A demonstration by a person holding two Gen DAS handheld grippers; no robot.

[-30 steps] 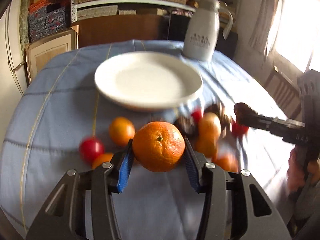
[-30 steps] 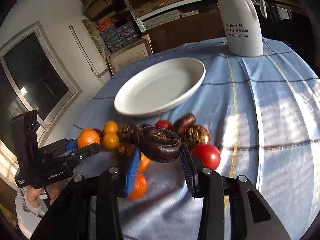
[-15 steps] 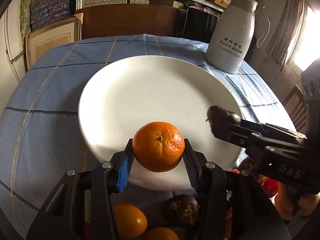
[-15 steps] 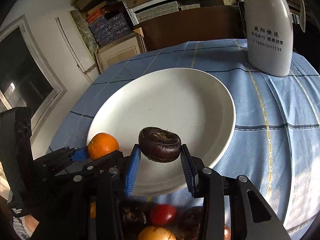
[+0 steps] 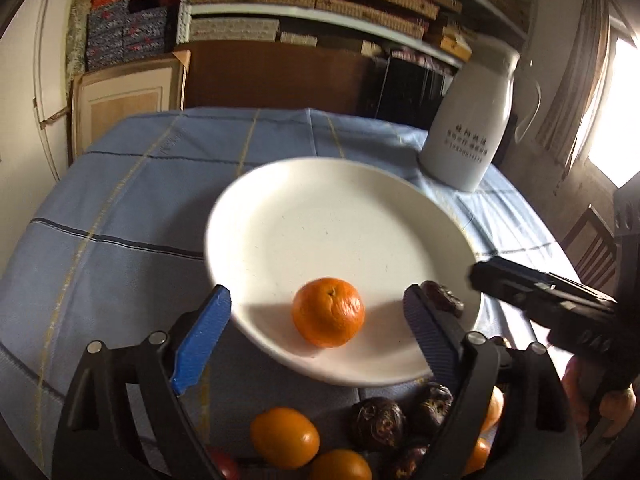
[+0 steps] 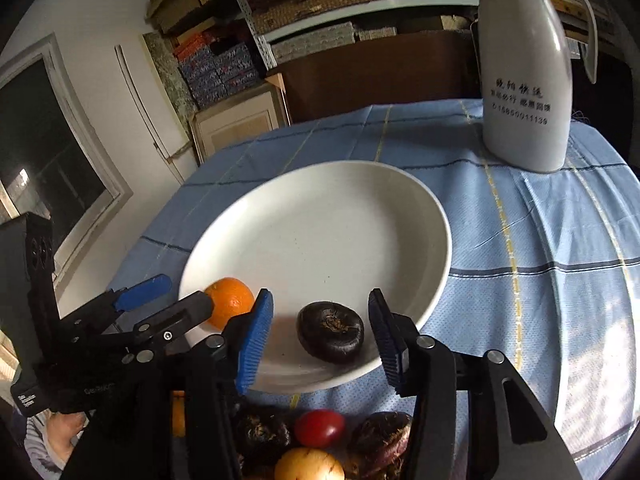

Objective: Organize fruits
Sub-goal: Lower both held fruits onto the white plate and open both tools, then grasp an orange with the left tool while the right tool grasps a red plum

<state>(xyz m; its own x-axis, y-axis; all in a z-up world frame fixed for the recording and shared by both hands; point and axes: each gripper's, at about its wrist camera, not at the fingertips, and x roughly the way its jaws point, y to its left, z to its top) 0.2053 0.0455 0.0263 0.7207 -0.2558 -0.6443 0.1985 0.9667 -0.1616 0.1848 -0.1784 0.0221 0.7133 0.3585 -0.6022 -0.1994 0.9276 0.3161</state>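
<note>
Both jaws are opening now. The left gripper (image 5: 316, 316) has released the round orange mandarin (image 5: 328, 312), which sits between its fingers on the white ceramic plate (image 5: 320, 208). The right gripper (image 6: 320, 332) frees the dark brown water chestnut (image 6: 330, 331). Best to back straight out, nudging neither fruit.

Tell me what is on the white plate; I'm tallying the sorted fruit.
On the white plate lie an orange mandarin and a dark brown water chestnut, both near its front rim. The rest looks bare; the hand-held gripper fingers cover part of that rim.
</note>
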